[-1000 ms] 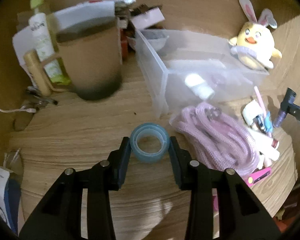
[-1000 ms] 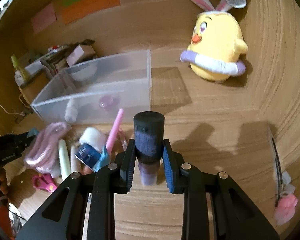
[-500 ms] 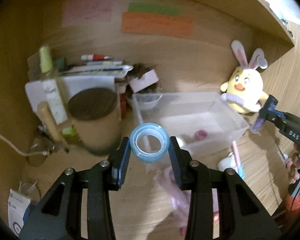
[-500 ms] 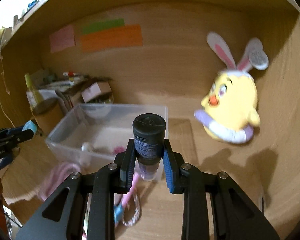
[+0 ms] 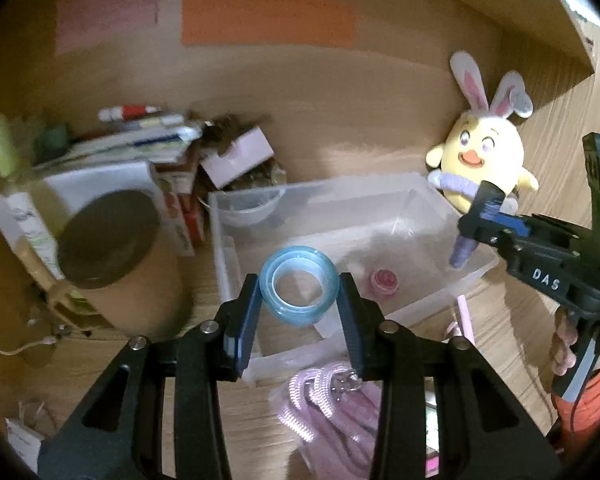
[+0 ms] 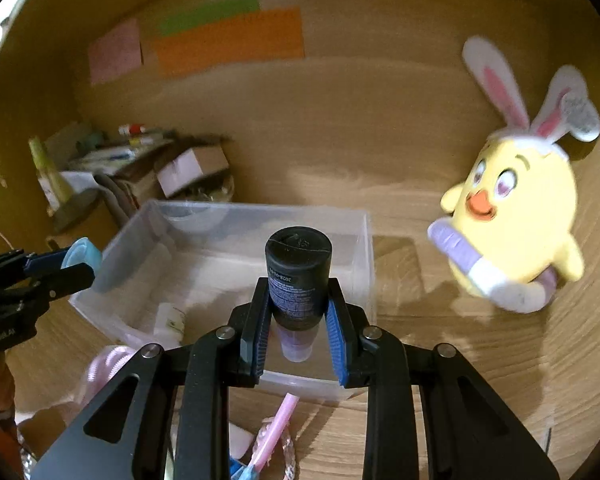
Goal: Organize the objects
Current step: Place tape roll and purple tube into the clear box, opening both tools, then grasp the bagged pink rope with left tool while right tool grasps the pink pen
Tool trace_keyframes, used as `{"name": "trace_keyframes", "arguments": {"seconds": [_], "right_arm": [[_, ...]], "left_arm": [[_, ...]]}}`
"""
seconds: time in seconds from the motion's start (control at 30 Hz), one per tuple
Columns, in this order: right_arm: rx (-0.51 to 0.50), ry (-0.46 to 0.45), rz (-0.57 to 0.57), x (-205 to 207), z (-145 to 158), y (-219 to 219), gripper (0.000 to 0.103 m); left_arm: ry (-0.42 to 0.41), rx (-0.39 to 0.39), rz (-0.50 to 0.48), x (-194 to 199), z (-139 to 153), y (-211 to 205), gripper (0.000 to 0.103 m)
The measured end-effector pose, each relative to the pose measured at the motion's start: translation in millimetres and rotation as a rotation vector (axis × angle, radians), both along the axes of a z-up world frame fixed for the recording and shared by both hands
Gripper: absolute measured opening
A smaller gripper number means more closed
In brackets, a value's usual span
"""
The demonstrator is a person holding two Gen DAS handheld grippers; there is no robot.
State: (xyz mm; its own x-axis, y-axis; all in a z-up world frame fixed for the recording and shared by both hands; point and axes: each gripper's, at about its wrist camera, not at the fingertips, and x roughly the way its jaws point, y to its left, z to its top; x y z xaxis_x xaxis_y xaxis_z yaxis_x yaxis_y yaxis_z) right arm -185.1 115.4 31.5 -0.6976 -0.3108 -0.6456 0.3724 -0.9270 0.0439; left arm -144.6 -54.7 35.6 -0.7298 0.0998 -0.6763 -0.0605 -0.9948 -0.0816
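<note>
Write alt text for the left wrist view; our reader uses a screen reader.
The left gripper holds a blue tape roll above a clear plastic bin on a wooden desk. At right, the right gripper carries a dark-capped bottle near a yellow plush chick.

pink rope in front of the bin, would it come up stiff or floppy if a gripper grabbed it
Probably floppy: the pink rope lies in loose, slumped coils on the desk, so one pinch would likely lift a few strands while the rest dangles. It looks soft and braided, so probably light and not slippery. Its metal clip may swing or snag on the bin.
</note>
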Motion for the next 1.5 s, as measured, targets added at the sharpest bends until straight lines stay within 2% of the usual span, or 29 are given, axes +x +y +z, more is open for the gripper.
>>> {"name": "trace_keyframes", "arguments": {"seconds": [0.3, 0.47, 0.57, 0.73, 0.8, 0.87, 0.97, 1.13, 1.33, 1.5], "right_arm": [[0.092, -0.046, 0.029, -14, -22, -19, 0.023], [0.123, -0.029, 0.032, -11, -27, -27, 0.023], [0.139, -0.015, 0.042, -7, -25, -32, 0.024], [0.131, 0.019, 0.054, 3, -14, -32, 0.048], [0.124, 0.038, 0.056, 10, -7, -30, 0.054], [0.123, 0.056, 0.058, 17, -2, -28, 0.060], [0.131, 0.088, 0.054, 30, 4, -25, 0.063], [0.127, 0.098, 0.053, 52, 3, -13, 0.068], [0.076, 0.035, 0.040, 70, -15, 8, 0.068], [0.083, -0.008, 0.026, 86, -40, 13, 0.068]], "left_arm": [[-0.048, -0.013, -0.015, -24, -16, 5, 0.038], [-0.069, -0.007, -0.017, -25, -24, 9, 0.039], [-0.070, -0.006, -0.010, -22, -24, 9, 0.049], [-0.039, 0.005, -0.001, -11, -15, 7, 0.068], [-0.026, 0.000, 0.009, -5, -10, 7, 0.086], [-0.008, -0.007, 0.026, 3, -6, 8, 0.098], [0.004, -0.026, 0.029, 16, -4, 10, 0.099], [-0.030, -0.022, 0.021, 34, -13, 13, 0.101], [-0.101, 0.009, -0.008, 44, -38, 24, 0.101], [-0.162, 0.020, -0.025, 43, -64, 38, 0.101]]}}
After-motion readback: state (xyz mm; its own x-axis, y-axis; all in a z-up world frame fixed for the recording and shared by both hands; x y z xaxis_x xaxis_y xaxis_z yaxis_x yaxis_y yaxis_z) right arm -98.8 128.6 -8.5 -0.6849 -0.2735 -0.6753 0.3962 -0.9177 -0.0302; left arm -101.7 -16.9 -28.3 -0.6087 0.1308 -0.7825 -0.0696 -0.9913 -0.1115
